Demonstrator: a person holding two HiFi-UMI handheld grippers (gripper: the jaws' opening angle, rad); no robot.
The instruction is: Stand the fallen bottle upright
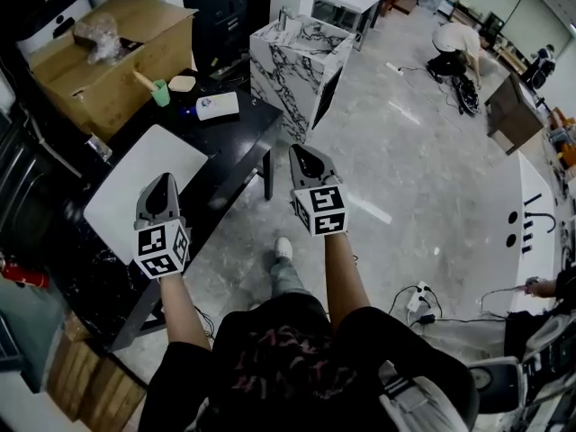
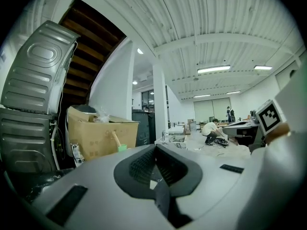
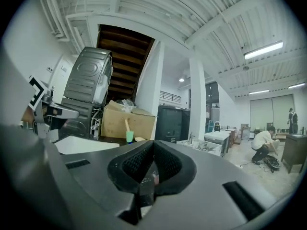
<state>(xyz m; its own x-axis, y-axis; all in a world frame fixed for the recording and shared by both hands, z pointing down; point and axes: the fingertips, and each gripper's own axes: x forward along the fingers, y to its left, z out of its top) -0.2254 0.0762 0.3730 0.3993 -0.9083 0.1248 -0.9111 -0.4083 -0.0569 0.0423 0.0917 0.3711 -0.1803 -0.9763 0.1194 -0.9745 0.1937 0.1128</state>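
Observation:
No bottle shows clearly in any view. A small red cylindrical thing [image 1: 24, 276] lies on its side at the left end of the black table [image 1: 236, 147]; I cannot tell what it is. My left gripper [image 1: 162, 184] hangs in the air over the table's near edge, above a white board [image 1: 135, 180], jaws shut with nothing between them. My right gripper [image 1: 304, 155] is held over the floor just right of the table, also shut and holding nothing. In the left gripper view the left gripper [image 2: 154, 150] has its pads together, and so does the right gripper [image 3: 153, 146] in the right gripper view.
On the table's far end stand a green cup [image 1: 160, 93] and a white device [image 1: 217, 106], with a cardboard box [image 1: 108, 52] behind. A marble-patterned cabinet [image 1: 297, 61] stands beyond the table. A person [image 1: 454, 48] crouches far off. A power strip [image 1: 418, 300] lies on the floor.

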